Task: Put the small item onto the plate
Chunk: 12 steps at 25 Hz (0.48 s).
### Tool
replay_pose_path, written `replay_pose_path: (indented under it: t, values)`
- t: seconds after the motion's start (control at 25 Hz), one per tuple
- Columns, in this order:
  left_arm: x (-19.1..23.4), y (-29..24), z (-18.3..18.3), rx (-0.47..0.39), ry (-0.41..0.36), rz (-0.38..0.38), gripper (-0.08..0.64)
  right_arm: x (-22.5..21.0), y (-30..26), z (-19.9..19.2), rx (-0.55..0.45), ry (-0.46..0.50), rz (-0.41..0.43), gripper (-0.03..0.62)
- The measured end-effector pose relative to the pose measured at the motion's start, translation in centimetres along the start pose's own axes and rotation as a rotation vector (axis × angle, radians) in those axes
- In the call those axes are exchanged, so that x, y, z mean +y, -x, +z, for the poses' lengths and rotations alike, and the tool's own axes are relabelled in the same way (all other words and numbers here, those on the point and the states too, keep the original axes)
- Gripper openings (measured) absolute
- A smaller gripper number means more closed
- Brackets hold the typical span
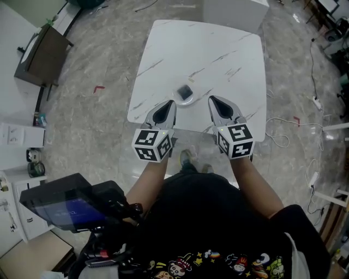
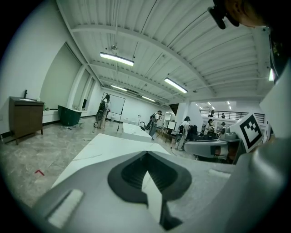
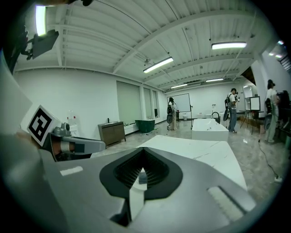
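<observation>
Table (image 1: 218,54): white top with thin grey veins, standing on a grey stone floor (image 1: 98,109).
Plate (image 1: 179,101): small, pale, alone near the table's near edge.

Head view: steeply down over the desk (image 1: 218,54) from its near edge — left gripper (image 1: 172,103) and right gripper (image 1: 211,100) cameras skim low across it.

Your left gripper (image 1: 170,103) and right gripper (image 1: 211,99), both with jaws together, sit at the near edge of the table (image 1: 218,49) with only the plate (image 1: 186,101) between their tips, the small item (image 1: 185,90) on it. Beyond the plate the tabletop is bare to the far edge, where a white block (image 1: 234,13) stands. Open floor lies left; cables (image 1: 313,71) trail right
</observation>
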<state>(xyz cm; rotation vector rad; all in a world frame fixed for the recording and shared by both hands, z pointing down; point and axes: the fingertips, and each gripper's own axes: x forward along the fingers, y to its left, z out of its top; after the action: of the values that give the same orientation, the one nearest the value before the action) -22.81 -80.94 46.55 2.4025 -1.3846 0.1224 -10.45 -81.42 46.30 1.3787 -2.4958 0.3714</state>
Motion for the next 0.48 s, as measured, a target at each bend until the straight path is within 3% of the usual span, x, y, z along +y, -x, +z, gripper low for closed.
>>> replay_pose_path:
  t: [0.48]
  values:
    - [-1.2,2.3,3.1,-0.029,-0.028,-0.013,0.0,1.8,2.1,1.4,-0.005,0.017,0.023,0.018]
